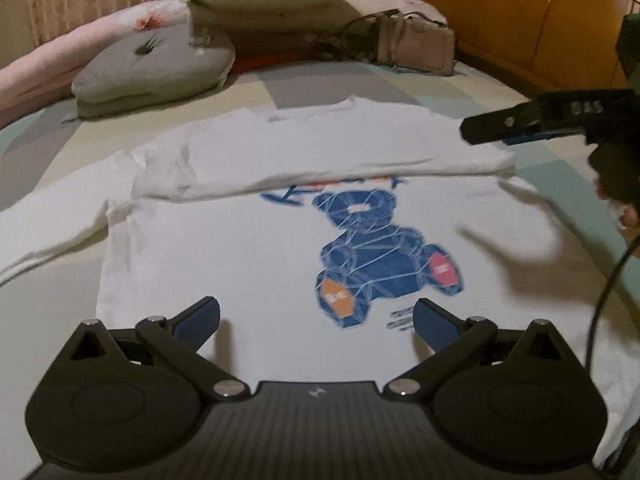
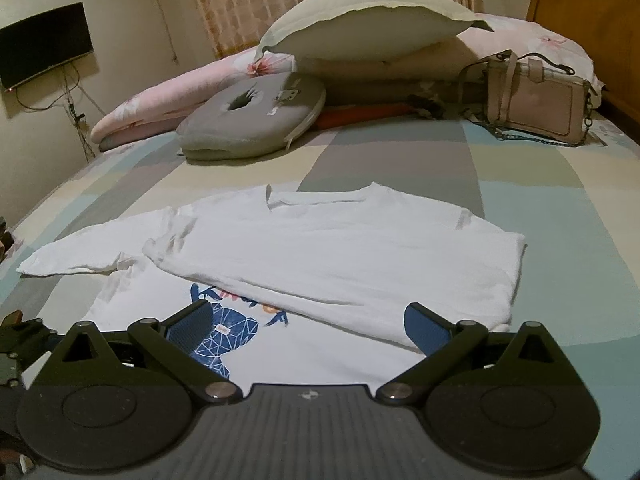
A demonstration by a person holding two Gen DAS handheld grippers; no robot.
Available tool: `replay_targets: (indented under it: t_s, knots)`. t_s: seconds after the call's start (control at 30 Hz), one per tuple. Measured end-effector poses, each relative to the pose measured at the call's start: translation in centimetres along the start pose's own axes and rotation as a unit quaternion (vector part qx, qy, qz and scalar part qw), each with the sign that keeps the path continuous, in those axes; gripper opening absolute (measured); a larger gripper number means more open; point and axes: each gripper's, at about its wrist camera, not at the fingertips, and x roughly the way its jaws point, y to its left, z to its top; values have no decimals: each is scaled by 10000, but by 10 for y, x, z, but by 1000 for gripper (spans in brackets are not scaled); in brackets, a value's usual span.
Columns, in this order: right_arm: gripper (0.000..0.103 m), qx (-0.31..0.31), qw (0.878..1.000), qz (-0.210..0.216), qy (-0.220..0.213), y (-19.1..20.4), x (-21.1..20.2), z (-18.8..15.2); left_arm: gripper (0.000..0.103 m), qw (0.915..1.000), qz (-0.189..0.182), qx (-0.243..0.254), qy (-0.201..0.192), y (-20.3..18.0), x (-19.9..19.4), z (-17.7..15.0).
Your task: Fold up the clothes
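A white long-sleeved shirt (image 1: 240, 248) (image 2: 344, 360) with a blue bear print (image 1: 384, 256) lies flat, front up, on the bed. One sleeve (image 1: 320, 160) (image 2: 320, 256) is folded across the chest, partly covering the print. The other sleeve (image 1: 52, 216) (image 2: 68, 256) stretches out to the left. My left gripper (image 1: 318, 320) hovers open over the shirt's lower hem, empty. My right gripper (image 2: 310, 326) is open too, holding nothing, just above the shirt near the folded sleeve's end. In the left wrist view it (image 1: 480, 130) reaches in from the right.
A patchwork pastel bedsheet (image 2: 560, 208) lies under the shirt. Behind it sit a grey ring cushion (image 2: 252, 116) (image 1: 156, 68), a stack of pillows (image 2: 360, 32), a beige handbag (image 2: 536, 104) (image 1: 416, 48) and a wooden headboard (image 1: 520, 12). A dark screen (image 2: 44, 44) hangs on the left wall.
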Motion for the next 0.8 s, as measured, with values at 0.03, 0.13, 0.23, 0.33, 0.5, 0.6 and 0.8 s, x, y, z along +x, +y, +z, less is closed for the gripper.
replay_targets:
  t_s: [0.03, 0.13, 0.23, 0.33, 0.5, 0.6, 0.8]
  knots:
    - [103, -30, 10000, -6, 22, 2, 2, 0, 102, 10000, 7, -37, 36, 2, 3, -4]
    - [103, -119, 9999, -43, 75, 5, 6, -1, 102, 10000, 13, -47, -57, 9, 3, -16]
    - [103, -133, 9998, -57, 119, 6, 11, -1, 102, 9999, -17, -132, -100, 16, -2, -15]
    - [103, -176, 9997, -70, 127, 9, 15, -1, 102, 9993, 25, -303, -216, 27, -4, -7]
    - [103, -292, 9994, -85, 191, 17, 25, -1, 102, 9973, 160, -575, -436, 49, -1, 7]
    - [103, -391, 9988, -110, 272, 22, 33, -2, 102, 9961, 258, -681, -508, 60, 4, 16]
    - [103, -618, 9974, -130, 350, 32, 39, -6, 102, 9885, 561, -994, -996, 89, -5, 29]
